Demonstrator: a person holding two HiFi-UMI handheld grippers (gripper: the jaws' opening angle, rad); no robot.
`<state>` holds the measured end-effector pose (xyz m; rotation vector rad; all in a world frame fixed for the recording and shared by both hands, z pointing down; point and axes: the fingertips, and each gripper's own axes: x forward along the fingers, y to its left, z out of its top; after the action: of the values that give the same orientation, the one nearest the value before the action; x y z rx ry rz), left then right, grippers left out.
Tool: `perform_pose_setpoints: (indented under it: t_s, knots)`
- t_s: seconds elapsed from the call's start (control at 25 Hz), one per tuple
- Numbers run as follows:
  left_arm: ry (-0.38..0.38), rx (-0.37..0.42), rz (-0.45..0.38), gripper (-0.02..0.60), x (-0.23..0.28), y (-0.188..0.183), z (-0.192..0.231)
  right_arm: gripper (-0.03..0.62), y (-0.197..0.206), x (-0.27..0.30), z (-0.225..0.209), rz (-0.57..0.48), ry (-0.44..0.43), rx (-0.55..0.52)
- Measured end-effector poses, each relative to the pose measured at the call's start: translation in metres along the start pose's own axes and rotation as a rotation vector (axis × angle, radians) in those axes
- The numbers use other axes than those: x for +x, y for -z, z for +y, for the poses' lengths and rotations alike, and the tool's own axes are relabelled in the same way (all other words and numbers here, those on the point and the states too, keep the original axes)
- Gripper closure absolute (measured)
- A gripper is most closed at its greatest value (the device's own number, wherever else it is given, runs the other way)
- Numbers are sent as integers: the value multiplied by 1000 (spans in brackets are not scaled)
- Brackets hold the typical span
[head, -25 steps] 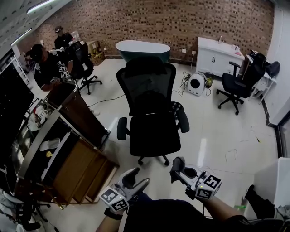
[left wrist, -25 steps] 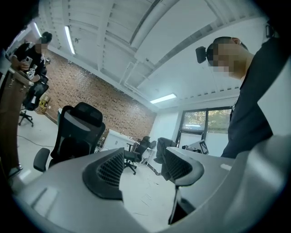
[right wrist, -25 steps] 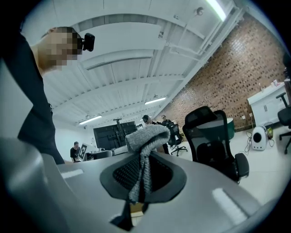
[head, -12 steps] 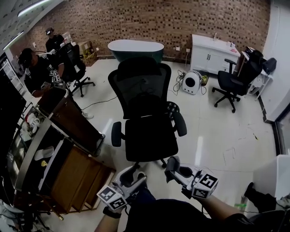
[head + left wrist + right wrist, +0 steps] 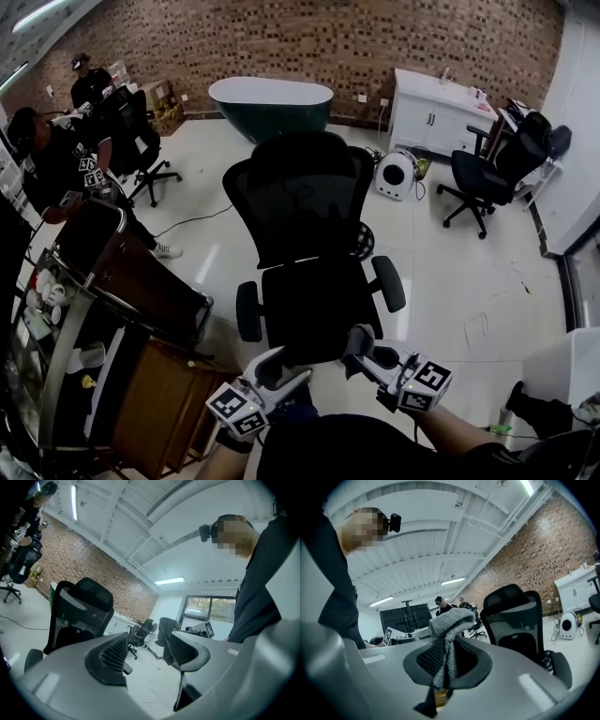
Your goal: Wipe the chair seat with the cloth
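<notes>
A black mesh office chair (image 5: 298,202) stands in the middle of the head view, its seat (image 5: 314,305) facing me. My right gripper (image 5: 361,341) hovers just off the seat's front right edge and is shut on a grey cloth (image 5: 451,620), which bunches up above the jaws in the right gripper view. Off the seat's front left edge is my left gripper (image 5: 279,366), open with nothing between its fingers (image 5: 115,653). Both gripper views point upward past the chair's backrest (image 5: 513,616), also seen in the left gripper view (image 5: 84,609).
A wooden cabinet and metal cart (image 5: 141,309) stand close on the left. Behind the chair are a dark green bathtub (image 5: 270,100), a white cabinet (image 5: 441,114), a round white appliance (image 5: 397,175) and another black chair (image 5: 492,173). People sit at the far left (image 5: 52,155).
The chair has come nearer in the head view, so both grippers now sit at the seat's front edge. The jaws have not changed.
</notes>
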<state>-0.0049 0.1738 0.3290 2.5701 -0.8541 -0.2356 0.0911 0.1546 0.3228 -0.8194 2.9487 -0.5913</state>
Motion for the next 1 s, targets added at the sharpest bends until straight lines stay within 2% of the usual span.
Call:
perform_pose_setpoints:
  t_s: [0.28, 0.48, 0.72, 1.0]
  knots:
    - [64, 2, 58, 273, 7, -54, 85, 566, -21, 91, -41, 2, 54, 6]
    - [64, -9, 66, 273, 14, -67, 123, 566, -24, 126, -58, 20, 61, 21]
    - [36, -34, 59, 273, 28, -69, 152, 566, -22, 159, -74, 52, 3, 22]
    - [-39, -45, 43, 273, 45, -70, 181, 566, -12, 194, -101, 128, -91, 2]
